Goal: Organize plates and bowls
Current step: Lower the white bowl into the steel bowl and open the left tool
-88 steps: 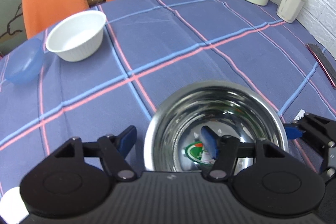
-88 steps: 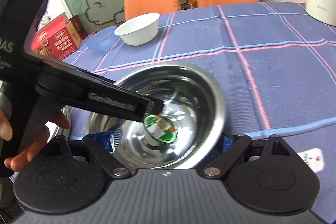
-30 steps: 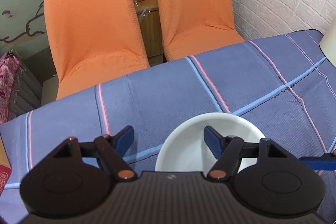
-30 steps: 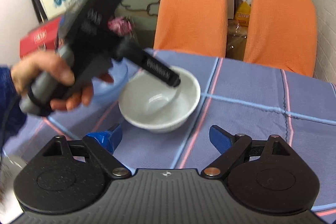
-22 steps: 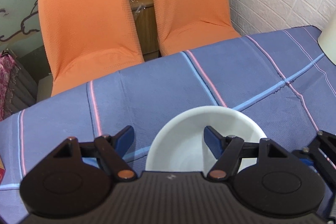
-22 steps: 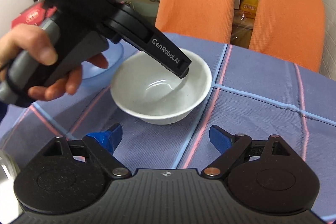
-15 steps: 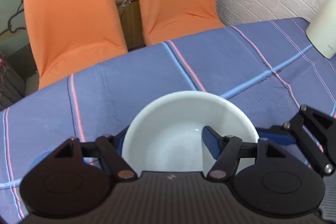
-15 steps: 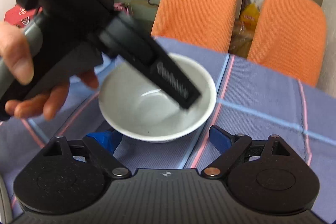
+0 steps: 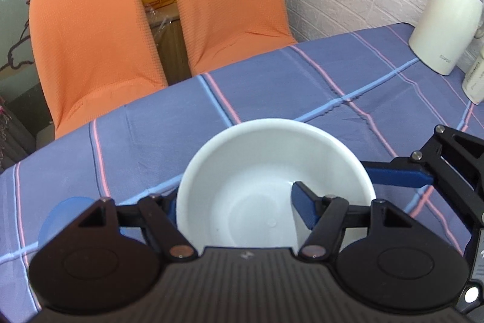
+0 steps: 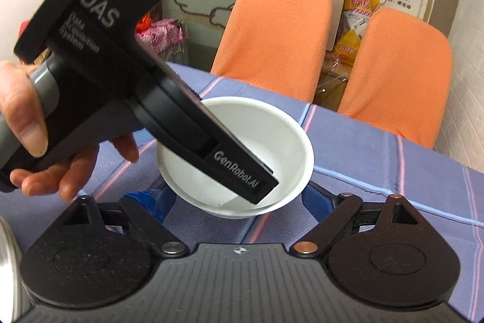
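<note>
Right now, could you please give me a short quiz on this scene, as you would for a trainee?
1. True or false: both fingers of the left gripper are inside the white bowl.
2. In the left wrist view, what stands on the table at the far right? A. a white thermal jug B. a red kettle C. a stack of plates
3. Fill in: the right gripper is ___, with a finger on each side of the bowl.

Key: 1 false, one finger is inside and the other is outside the wall; 2 A; 3 open.
</note>
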